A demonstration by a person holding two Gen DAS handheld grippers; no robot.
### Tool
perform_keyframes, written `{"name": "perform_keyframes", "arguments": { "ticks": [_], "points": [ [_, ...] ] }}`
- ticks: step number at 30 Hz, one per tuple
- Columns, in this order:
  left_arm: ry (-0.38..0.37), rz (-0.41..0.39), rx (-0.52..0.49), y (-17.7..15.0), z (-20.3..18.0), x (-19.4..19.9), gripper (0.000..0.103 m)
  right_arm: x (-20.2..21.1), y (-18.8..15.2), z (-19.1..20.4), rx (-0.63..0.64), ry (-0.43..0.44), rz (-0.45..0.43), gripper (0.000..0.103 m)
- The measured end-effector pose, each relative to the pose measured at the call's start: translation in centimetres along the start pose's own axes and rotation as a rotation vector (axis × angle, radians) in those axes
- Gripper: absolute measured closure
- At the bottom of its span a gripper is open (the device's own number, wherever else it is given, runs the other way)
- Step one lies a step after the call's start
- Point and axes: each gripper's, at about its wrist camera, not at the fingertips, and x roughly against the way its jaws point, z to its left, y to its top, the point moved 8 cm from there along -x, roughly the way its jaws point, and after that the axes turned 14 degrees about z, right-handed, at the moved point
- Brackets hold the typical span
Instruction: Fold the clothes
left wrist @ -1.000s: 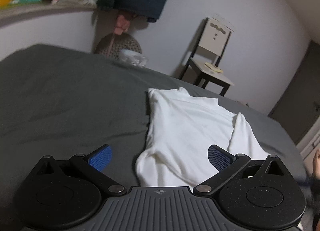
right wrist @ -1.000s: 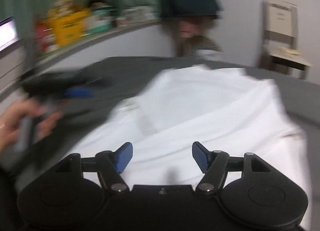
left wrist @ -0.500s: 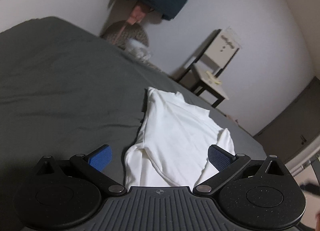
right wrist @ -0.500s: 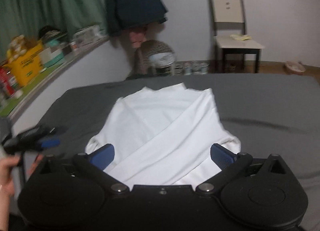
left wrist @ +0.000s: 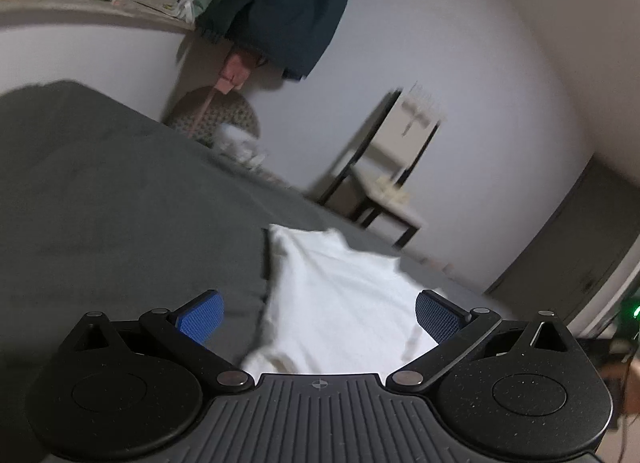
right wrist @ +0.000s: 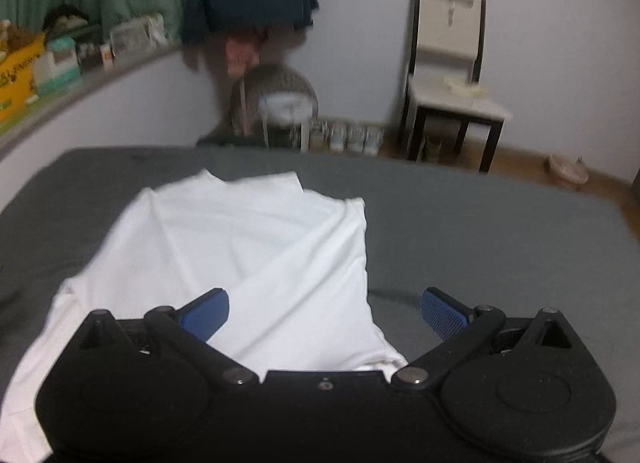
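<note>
Left gripper, right gripper: jaws wide, empty | white shirt part-folded on bed | advise pinching near hem corners evenly.

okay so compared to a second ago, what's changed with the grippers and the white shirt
The right gripper has pulled back from close over the white shirt and opened wider. The left gripper only swung and tilted its view. Neither took hold of anything. The shirt stays partly folded on the grey bed, both grippers open.

Both wrist cameras look low across the bed toward the chair, sharing the white shirt.
</note>
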Motion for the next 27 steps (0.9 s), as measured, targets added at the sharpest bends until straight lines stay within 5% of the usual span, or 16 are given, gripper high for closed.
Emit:
{"name": "perform_keyframes", "arguments": {
  "ticks": [4, 9, 11, 13, 16, 17, 20, 21, 22, 24, 25, 27],
  "points": [
    [0.073, 0.090, -0.019, 4.5, 0.2, -6.3, 0.001, -5.4, 5.6, -2.2, -0.038, 0.183, 0.018, 0.000],
    [0.103, 0.196, -0.045, 9.4, 0.1, -14.8, 0.001, -13.2, 10.7, -4.4, -0.023, 0.287, 0.104, 0.004],
    [0.138, 0.248, -0.104, 10.7, 0.0, -17.5, 0.013, -15.3, 11.5, -4.9, -0.033, 0.317, 0.137, 0.016],
    [0.141, 0.304, -0.122, 11.3, 0.0, -19.5, 0.039, -16.9, 11.7, -5.0, -0.022, 0.348, 0.177, 0.023],
    [0.157, 0.375, -0.178, 10.9, 0.2, -21.5, 0.046, -18.5, 11.4, -5.1, -0.004, 0.364, 0.223, 0.027],
    [0.176, 0.388, -0.201, 10.7, 0.2, -22.1, 0.047, -18.8, 11.3, -5.3, -0.014, 0.370, 0.229, 0.036],
    [0.174, 0.346, -0.203, 10.9, 0.1, -22.9, 0.055, -19.5, 11.1, -5.3, -0.049, 0.414, 0.230, 0.044],
    [0.172, 0.332, -0.193, 11.1, 0.2, -23.1, 0.064, -19.6, 11.1, -5.2, -0.042, 0.416, 0.228, 0.045],
    [0.173, 0.322, -0.185, 11.1, 0.1, -23.2, 0.083, -19.6, 11.1, -5.1, -0.041, 0.411, 0.222, 0.047],
    [0.179, 0.303, -0.172, 10.9, -0.1, -23.2, 0.093, -19.6, 11.0, -5.0, -0.043, 0.397, 0.206, 0.066],
    [0.182, 0.294, -0.165, 10.9, -0.2, -23.2, 0.095, -19.6, 10.9, -4.9, -0.059, 0.407, 0.207, 0.096],
    [0.208, 0.267, -0.168, 10.9, -0.6, -22.3, 0.097, -19.3, 10.4, -4.6, -0.088, 0.383, 0.191, 0.094]
  ]
}}
